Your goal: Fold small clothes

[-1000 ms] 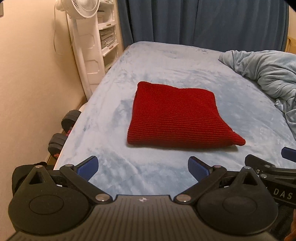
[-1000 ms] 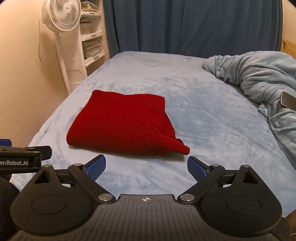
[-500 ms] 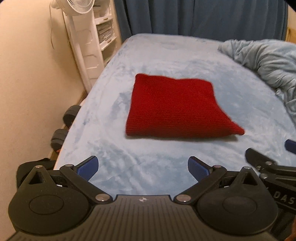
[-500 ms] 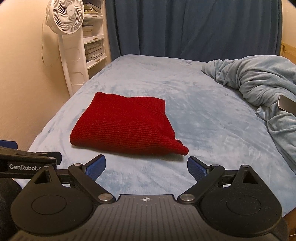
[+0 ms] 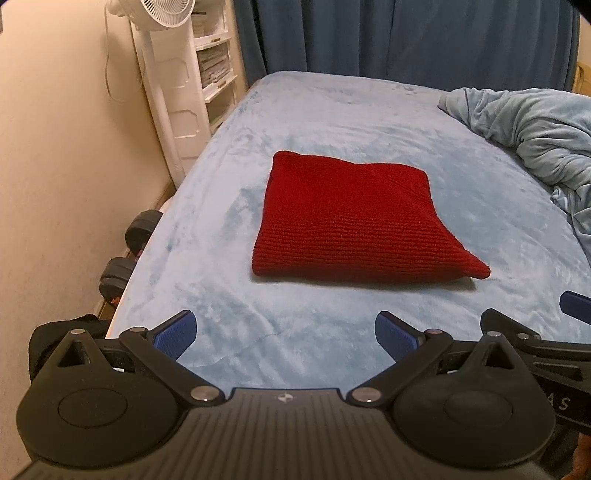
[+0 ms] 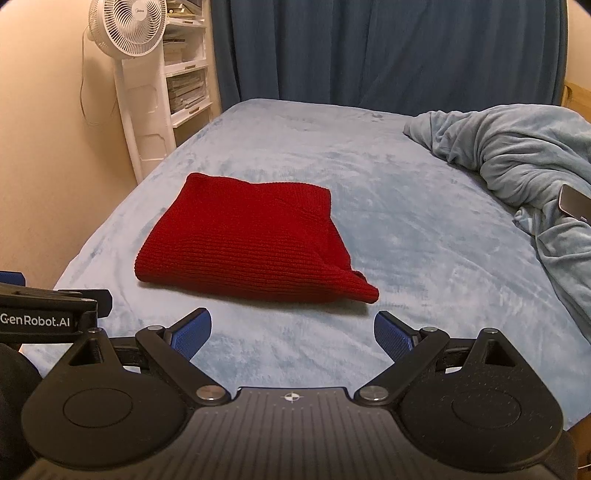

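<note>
Folded red knit (image 5: pixel 354 218) on bed (image 5: pixel 332 110); both hand-held grippers, left (image 5: pixel 284 334) and right (image 6: pixel 291 334), spread empty; best grasped by matching near corners.

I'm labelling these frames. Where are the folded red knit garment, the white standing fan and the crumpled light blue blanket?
Folded red knit garment (image 5: pixel 354 218), left wrist view, middle of its top face.
White standing fan (image 6: pixel 127 27), right wrist view, round grille.
Crumpled light blue blanket (image 6: pixel 517 147), right wrist view, bunched middle.
</note>
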The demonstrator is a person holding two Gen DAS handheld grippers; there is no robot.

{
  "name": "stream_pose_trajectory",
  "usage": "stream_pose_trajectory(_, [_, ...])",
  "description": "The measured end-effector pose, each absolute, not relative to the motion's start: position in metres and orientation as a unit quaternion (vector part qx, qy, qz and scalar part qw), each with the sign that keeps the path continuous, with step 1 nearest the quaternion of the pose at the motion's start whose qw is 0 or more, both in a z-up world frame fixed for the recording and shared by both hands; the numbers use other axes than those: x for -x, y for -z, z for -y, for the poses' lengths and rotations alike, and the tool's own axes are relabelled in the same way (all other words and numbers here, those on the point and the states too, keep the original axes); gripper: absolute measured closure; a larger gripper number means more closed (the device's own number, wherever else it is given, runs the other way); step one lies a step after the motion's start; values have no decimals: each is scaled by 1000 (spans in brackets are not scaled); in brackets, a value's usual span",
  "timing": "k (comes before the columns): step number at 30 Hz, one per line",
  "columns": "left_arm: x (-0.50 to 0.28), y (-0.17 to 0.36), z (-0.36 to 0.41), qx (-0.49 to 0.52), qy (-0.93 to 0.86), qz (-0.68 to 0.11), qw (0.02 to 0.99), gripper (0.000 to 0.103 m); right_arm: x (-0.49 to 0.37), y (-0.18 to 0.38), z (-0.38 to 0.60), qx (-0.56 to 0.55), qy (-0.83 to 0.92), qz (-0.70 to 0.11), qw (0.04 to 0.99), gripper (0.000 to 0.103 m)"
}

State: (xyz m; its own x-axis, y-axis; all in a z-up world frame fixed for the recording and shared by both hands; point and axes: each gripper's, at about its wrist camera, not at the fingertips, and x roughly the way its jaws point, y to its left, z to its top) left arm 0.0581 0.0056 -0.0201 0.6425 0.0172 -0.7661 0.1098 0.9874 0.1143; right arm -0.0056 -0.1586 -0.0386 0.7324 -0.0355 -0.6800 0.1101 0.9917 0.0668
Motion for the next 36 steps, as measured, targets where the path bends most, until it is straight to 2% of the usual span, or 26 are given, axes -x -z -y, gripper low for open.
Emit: stream_pose_trajectory(36, [-62,23,-7,-76,24,-422,903,0,2,42,161,-53,39,-368,928,8])
